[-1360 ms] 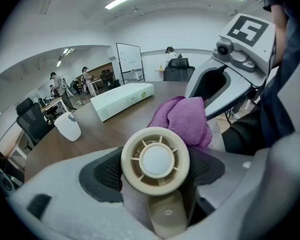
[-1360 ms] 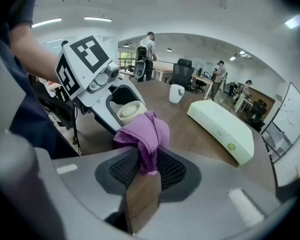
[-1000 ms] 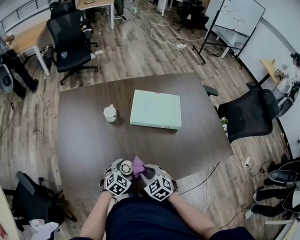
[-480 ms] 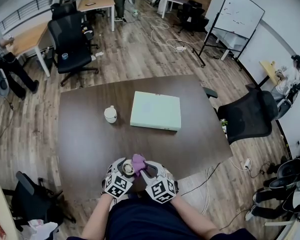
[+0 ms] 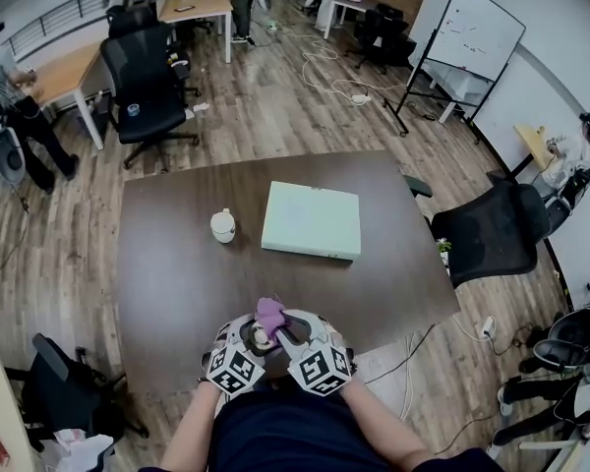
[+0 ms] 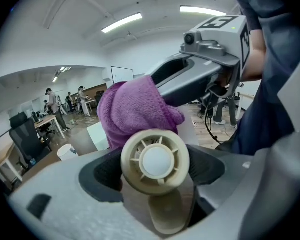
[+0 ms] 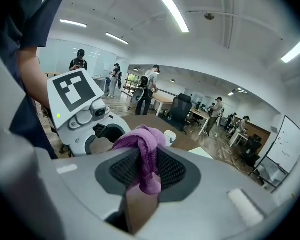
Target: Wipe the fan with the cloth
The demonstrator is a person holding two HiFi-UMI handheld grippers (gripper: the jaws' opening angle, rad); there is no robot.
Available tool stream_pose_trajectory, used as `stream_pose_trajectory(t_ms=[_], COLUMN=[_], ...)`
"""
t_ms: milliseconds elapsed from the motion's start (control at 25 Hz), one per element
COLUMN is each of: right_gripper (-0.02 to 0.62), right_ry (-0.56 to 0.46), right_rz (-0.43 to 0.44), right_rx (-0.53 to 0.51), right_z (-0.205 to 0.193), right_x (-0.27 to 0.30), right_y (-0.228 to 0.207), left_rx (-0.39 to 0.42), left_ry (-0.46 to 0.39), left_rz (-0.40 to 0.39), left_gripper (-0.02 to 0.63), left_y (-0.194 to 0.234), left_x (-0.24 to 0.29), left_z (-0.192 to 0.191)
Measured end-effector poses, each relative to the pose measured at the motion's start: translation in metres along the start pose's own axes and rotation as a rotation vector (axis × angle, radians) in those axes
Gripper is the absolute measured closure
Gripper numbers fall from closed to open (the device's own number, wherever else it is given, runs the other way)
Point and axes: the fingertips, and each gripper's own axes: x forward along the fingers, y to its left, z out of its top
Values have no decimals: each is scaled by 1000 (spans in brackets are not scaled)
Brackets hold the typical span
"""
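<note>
While amid office chairs [image 5: 149, 79], brown table [image 5: 177, 273]

Left tool [image 6: 157, 174] hides the fan's [image 6: 155, 160] lower handle.

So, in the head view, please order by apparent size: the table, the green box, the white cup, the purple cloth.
Largest: table.
Next: green box.
Last, white cup and purple cloth look about alike; the cloth is nearer the camera, so unranked.
</note>
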Motion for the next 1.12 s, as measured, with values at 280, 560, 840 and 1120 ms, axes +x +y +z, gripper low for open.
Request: stream_pose_trajectory(t_ms=[280,560,840,1120], right_gripper=[485,486,486,486], right_ry=[7,-14,-48,-75], right_rz=[48,90,108,102], right_rx=[-61,-179,-239,-214], right_z=[6,19,31,32], right_x=[4,4,-1,-11], right_y=[0,10,17,14], left_rx=[78,40,-18,-140], left_ry=[15,9,-13,-89], left_rz=[-44,-30,-18,12], left_gripper=[222,222,222,222], left_y=[-13,-10,-3,11], left_x=[-3,-4,-7,-15], left_z=[6,7,11,15])
